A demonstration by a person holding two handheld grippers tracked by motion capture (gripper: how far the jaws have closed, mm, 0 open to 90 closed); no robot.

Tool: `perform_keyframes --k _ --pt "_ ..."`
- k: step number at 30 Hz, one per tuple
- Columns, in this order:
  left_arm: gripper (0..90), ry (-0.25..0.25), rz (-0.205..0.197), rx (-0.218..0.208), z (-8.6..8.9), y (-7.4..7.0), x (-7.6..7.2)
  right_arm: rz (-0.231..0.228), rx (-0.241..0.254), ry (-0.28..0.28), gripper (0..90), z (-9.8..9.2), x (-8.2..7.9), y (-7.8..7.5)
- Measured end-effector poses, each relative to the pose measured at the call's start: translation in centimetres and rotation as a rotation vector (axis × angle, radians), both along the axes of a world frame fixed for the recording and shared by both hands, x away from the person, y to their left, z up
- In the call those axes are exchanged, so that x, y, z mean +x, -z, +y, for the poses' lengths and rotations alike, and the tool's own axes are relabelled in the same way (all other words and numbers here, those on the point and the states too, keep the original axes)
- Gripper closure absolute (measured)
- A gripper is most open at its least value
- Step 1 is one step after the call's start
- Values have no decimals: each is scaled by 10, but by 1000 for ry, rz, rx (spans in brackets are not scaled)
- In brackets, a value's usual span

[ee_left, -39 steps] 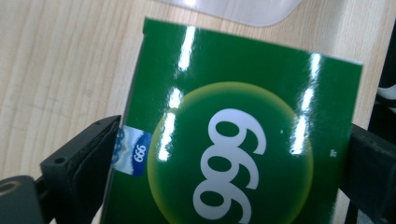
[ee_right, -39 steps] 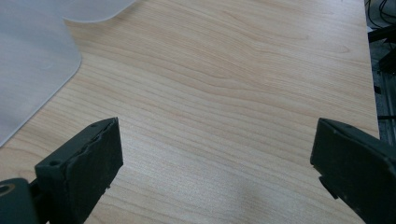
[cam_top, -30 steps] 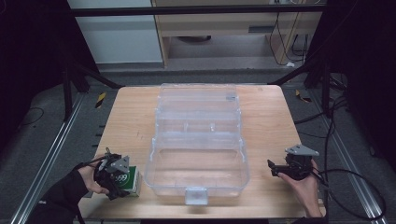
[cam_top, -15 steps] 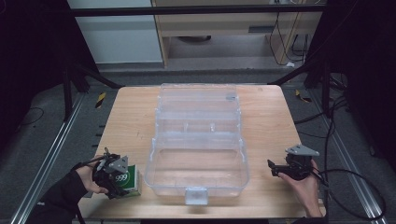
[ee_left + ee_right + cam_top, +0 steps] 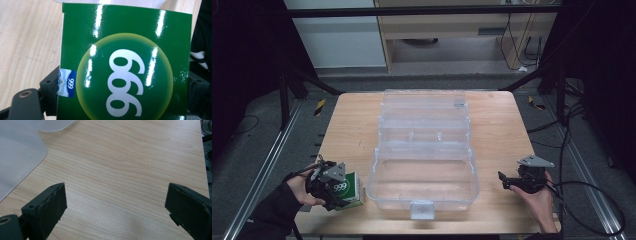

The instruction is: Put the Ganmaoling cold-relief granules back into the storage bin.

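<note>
Green carton [image 5: 125, 67] pinched in left tongs [image 5: 332, 187] beside clear case [image 5: 422, 165]; right tongs [image 5: 115, 212] spread, idle. Next, probably: lift carton into case.

The high view looks forward and down on the whole surface [image 5: 492, 130]. The left gripper view sits very close against a green box [image 5: 125, 62], seen at 7 o'clock from above [image 5: 348, 189]. The right gripper view skims bare wood near 4 o'clock.
</note>
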State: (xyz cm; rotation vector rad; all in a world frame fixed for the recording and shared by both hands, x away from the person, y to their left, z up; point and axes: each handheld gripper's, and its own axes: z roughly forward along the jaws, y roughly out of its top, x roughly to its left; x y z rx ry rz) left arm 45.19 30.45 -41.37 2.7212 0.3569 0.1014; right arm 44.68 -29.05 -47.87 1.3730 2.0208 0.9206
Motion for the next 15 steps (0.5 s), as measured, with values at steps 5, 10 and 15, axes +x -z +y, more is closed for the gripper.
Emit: perform_keyframes --k 5,10,15 --pt "144 -45 -13 -35 7 -15 -1 3 -13 -4 43 1 1 1" --pt "144 -67 -35 -64 12 -28 -2 1 -10 -1 44 1 0 1" --pt "144 -68 -44 -62 11 -39 -1 1 -14 -3 43 1 0 1"
